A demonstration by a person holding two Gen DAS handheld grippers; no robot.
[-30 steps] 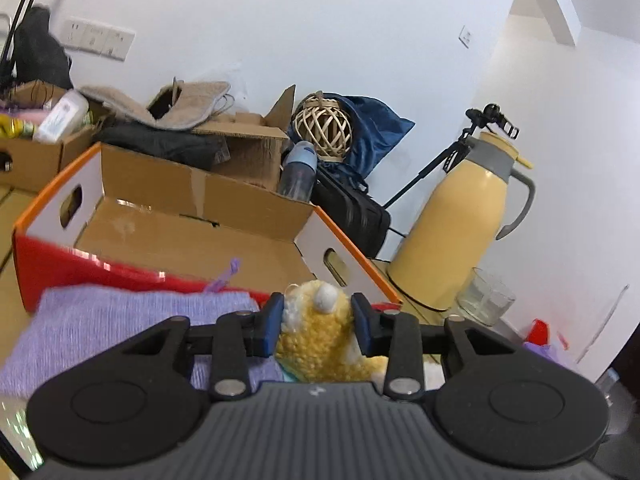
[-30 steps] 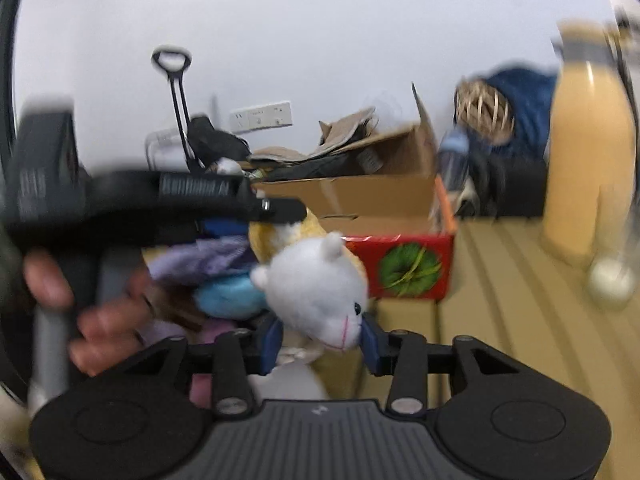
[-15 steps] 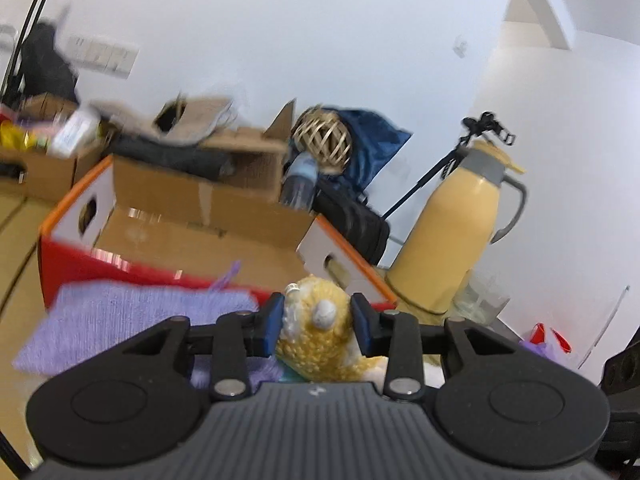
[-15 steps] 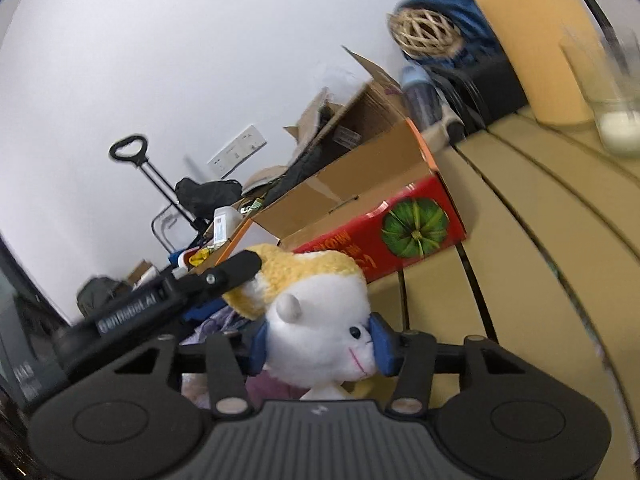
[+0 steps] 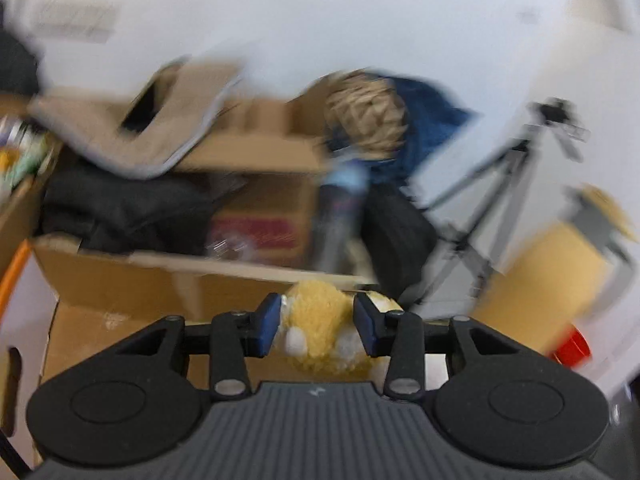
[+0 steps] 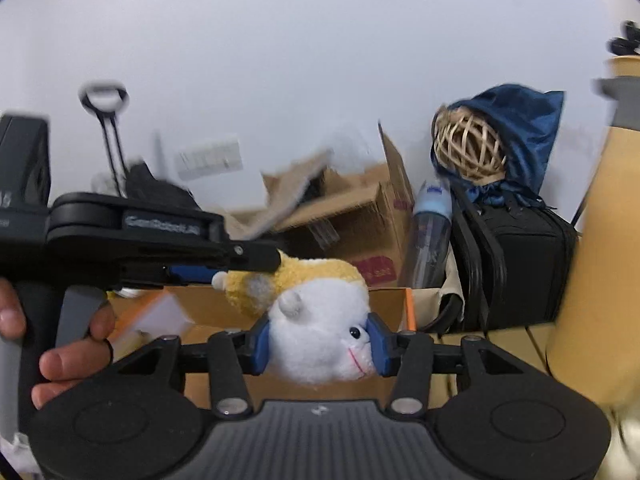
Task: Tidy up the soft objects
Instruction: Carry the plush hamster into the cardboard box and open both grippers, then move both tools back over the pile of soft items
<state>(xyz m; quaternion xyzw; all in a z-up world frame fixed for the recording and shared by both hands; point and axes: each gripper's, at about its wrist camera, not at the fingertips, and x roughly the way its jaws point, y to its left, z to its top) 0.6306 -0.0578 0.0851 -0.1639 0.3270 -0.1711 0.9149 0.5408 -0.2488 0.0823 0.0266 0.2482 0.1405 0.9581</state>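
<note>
A yellow and white plush toy (image 5: 320,332) sits between the blue pads of my left gripper (image 5: 316,322), which is shut on its yellow back. My right gripper (image 6: 320,342) is shut on the same toy's white head (image 6: 320,340). In the right wrist view the left gripper (image 6: 224,268) reaches in from the left and pinches the toy's yellow part (image 6: 304,276). Both grippers hold the toy above the open cardboard box (image 5: 120,292), whose brown inside shows below (image 6: 224,308).
Behind the box stand another cardboard box with clothes (image 5: 248,160), a wicker ball on blue cloth (image 6: 468,148), a bottle (image 6: 430,236), a black bag (image 6: 516,264), a tripod (image 5: 492,208) and a large yellow thermos (image 6: 600,240). The left wrist view is motion-blurred.
Both grippers have carried the plush toy forward from in front of the red box to above its open inside. The purple cloth has dropped out of the left wrist view.
</note>
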